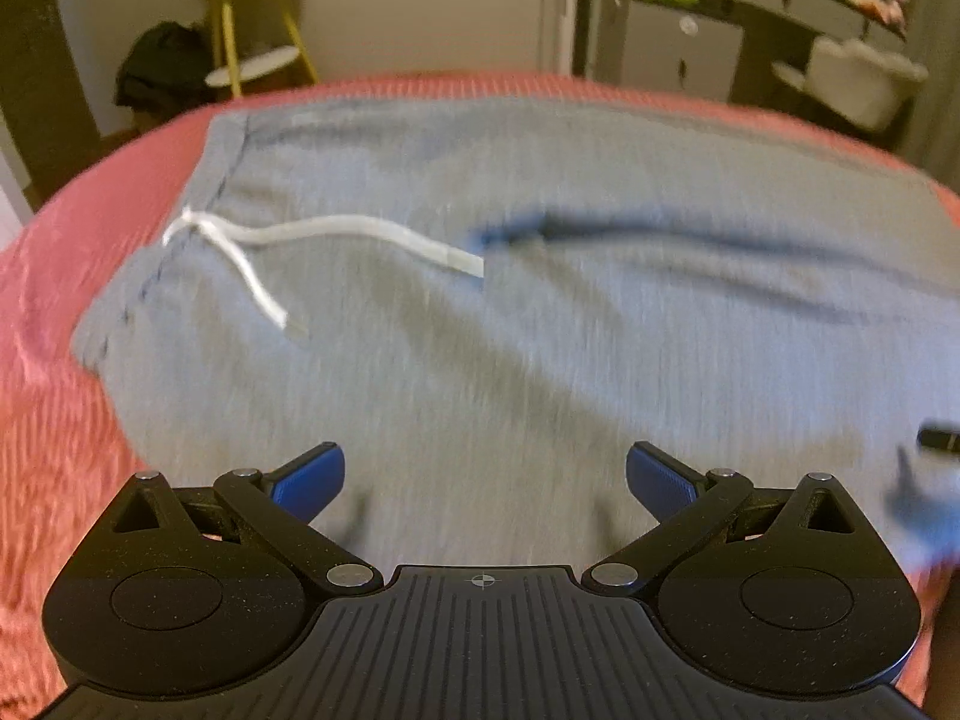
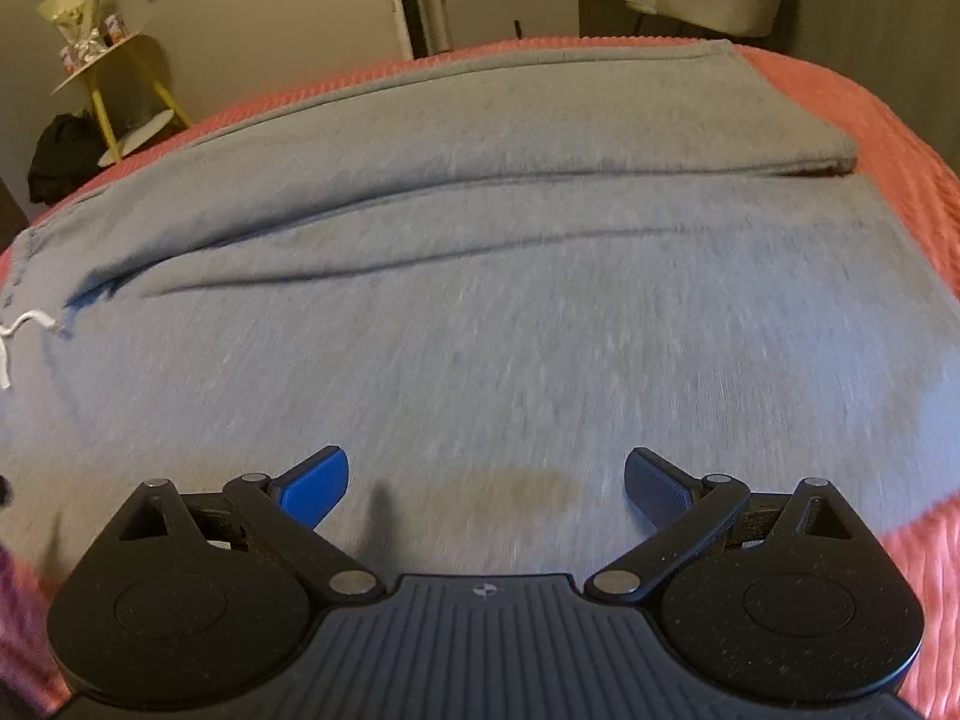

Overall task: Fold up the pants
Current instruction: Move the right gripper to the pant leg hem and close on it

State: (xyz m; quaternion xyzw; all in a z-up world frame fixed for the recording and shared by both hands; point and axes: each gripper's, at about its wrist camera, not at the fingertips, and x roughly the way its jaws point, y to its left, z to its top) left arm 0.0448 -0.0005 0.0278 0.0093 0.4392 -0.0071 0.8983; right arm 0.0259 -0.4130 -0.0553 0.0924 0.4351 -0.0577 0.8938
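- Plainly, the grey pants (image 2: 480,300) lie spread flat across the pink bedspread (image 2: 870,138), legs side by side, ready for a lengthwise fold.
- Their white drawstring (image 1: 336,234) trails loose at the waistband end.
- The left gripper (image 1: 485,480) hovers over the near edge, jaws wide apart and empty.
- The right gripper (image 2: 486,480) likewise: spread, holding nothing, probably poised to pinch the cloth.

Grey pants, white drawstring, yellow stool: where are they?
grey pants (image 2: 480,312): right wrist view, middle of the near leg.
white drawstring (image 1: 336,228): left wrist view, longer strand.
yellow stool (image 1: 231,42): left wrist view, front leg.
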